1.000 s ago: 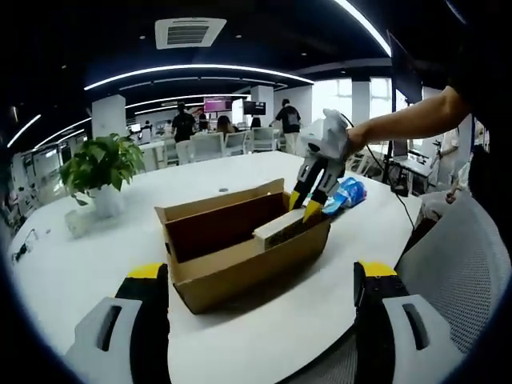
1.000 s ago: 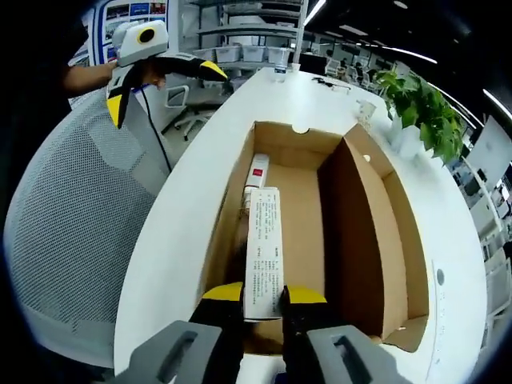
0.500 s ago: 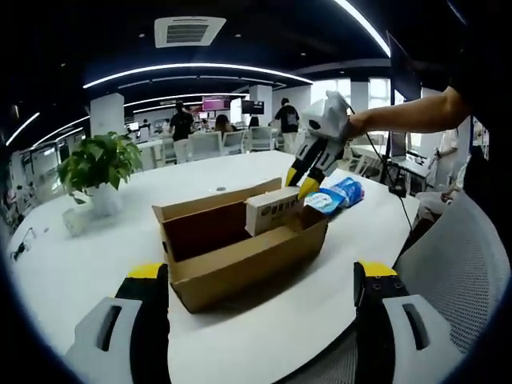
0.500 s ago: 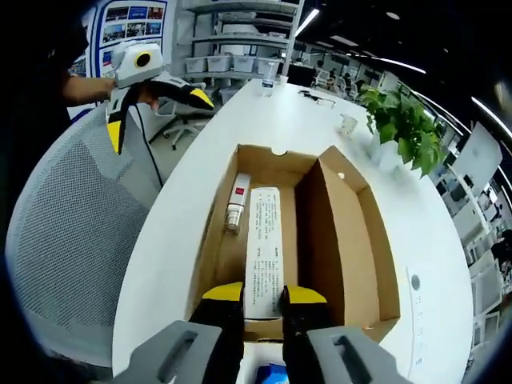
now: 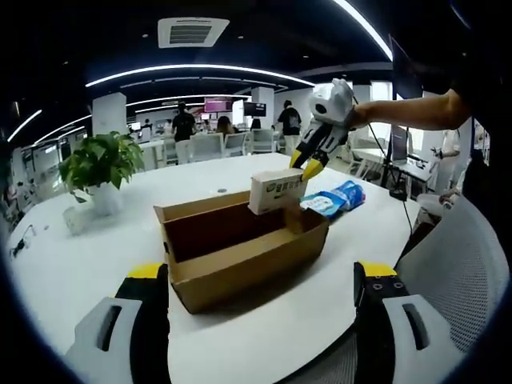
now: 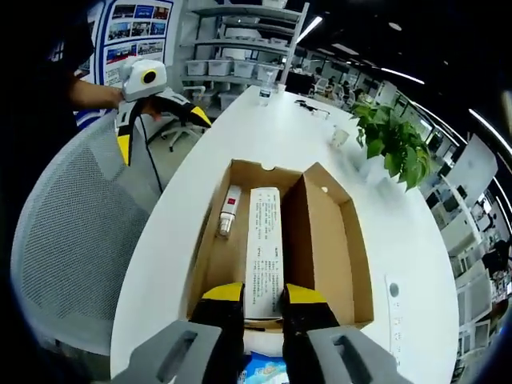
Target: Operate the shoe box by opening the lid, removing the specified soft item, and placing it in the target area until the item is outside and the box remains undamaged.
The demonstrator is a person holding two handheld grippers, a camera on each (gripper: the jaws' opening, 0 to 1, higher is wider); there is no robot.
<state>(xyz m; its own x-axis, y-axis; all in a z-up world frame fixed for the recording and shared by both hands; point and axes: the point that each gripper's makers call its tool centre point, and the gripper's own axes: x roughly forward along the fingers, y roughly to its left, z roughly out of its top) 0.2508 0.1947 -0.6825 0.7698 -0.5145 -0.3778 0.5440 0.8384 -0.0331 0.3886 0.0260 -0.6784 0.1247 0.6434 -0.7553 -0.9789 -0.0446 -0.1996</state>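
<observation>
Lifted clear since a moment ago, the long white carton [image 6: 263,248] sits pinched in the right tool [image 6: 262,294] above the open shoe box [image 5: 240,252] (left tool [image 5: 260,276] spread, idle), so next comes carrying it to the bench [image 5: 104,248].

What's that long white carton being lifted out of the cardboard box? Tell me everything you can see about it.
The long white carton is a slim rectangular pack, cardboard by the look of it, with small dark print on one broad face and a green-marked label on its side. The right tool is shut on one end of it and holds it roughly level, clear above the open shoe box. Nothing else touches it.
</observation>
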